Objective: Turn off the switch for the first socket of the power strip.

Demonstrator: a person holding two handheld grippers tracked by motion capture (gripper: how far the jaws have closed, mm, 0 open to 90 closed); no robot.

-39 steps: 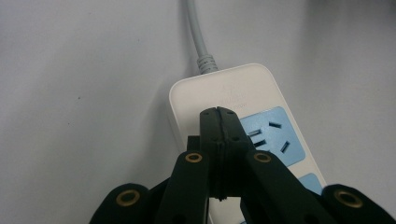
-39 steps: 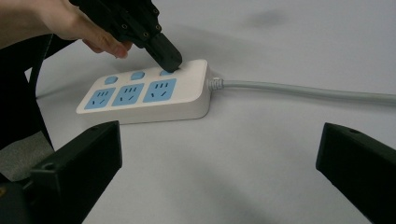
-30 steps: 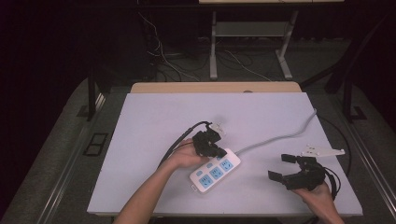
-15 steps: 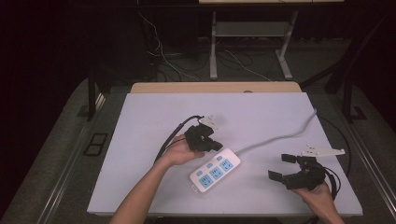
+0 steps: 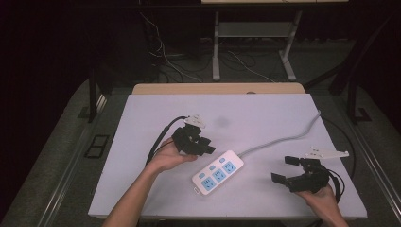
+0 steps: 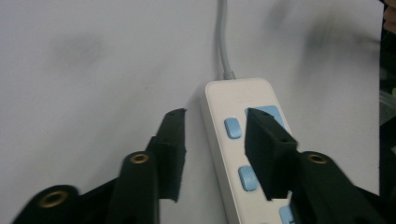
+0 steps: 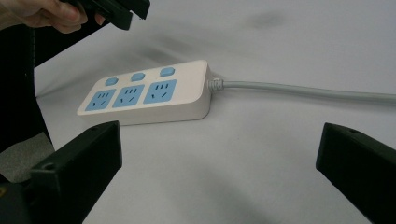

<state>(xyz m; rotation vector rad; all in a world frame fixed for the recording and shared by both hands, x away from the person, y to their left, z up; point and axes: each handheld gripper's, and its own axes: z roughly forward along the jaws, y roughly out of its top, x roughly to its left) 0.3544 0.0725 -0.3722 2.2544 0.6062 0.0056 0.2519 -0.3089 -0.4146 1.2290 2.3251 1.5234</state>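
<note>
Counter: white counter [image 5: 142,123], bare apart from one power strip and its cord; dark floor with loose cables beyond the far edge.
In the way: nothing lies between either tongs and the power strip; open white surface all round it.
Left tongs: left tongs [image 5: 201,144] held in the left hand [image 5: 171,156], just off the strip's upper-left end. In the left gripper view [image 6: 215,149] the jaws stand moderately apart, gripping nothing, one jaw over the bare counter, the other over the strip's blue face. Whether a jaw touches it, I can't tell.
Right tongs: right tongs [image 5: 286,170] in the right hand [image 5: 324,196], near the counter's right front corner, well apart from the strip. Jaws spread wide and empty in the right gripper view [image 7: 219,163].
Power strip: power strip [image 5: 218,172] lies flat mid-counter, slanted, white body, three blue outlets, three blue switches alongside.
Cord: grey cord [image 5: 283,139] runs from the strip's far end toward the counter's right edge.
</note>
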